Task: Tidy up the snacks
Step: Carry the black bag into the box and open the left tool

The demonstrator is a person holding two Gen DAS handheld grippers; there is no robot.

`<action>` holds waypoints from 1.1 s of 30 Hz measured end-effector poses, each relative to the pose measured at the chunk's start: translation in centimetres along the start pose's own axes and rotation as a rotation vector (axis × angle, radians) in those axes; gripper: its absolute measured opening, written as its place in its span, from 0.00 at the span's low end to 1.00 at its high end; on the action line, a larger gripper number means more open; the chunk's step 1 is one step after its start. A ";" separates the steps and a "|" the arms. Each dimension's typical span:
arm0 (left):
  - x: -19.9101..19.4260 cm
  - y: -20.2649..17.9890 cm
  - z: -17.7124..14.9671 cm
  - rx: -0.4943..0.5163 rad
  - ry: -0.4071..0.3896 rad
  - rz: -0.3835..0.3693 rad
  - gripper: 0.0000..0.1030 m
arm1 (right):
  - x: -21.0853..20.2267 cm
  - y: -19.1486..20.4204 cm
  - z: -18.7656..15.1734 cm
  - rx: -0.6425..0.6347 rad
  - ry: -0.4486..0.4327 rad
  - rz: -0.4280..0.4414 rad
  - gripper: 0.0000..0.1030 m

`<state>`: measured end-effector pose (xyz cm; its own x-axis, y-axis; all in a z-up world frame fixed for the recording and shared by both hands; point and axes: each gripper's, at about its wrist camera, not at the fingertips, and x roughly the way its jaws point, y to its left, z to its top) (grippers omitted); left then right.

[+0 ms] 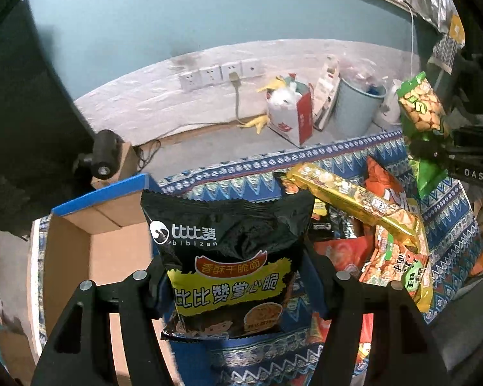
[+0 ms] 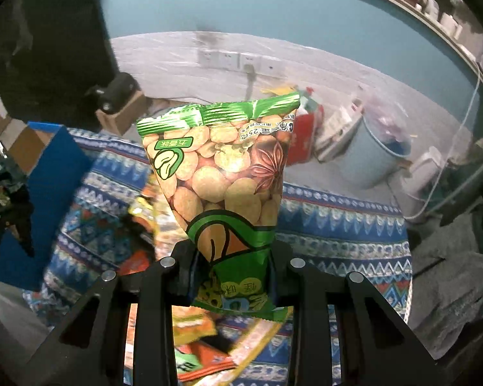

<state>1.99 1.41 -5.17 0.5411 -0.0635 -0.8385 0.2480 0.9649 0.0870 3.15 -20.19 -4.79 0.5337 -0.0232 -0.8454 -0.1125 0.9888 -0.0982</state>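
So, both grippers are loaded right now. Far left there's the box [image 1: 90, 244], a cardboard one with a blue edge, sitting on the patterned cloth [image 1: 241, 180]. My left gripper [image 1: 238, 286] is clamped on the black bag [image 1: 228, 257], held up off the cloth just right of the box. Right of that is the pile [image 1: 370, 225] of loose packets on the cloth. Further right, my right gripper [image 2: 233, 267] is pinched on the green bag [image 2: 222, 173] near its lower end, with most of it sticking up above the fingers.

My worry: the green bag is gripped low on slick foil, so a fast swing could let it slide out or flop over. The black bag looks puffy, so squeezing harder might pop it or crush what's inside. Also, both grippers heading for that one box at once could clash, or clip its near wall.
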 end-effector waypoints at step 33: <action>-3.4 15.0 -6.9 -0.249 -0.009 0.156 0.65 | 0.8 20.1 6.5 -0.236 -0.013 0.255 0.28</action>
<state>-1.72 17.90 -4.72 0.5649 0.0891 -0.8203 -0.0428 0.9960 0.0787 6.80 0.59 -4.02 0.4738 0.2233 -0.8518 -0.4336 0.9011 -0.0049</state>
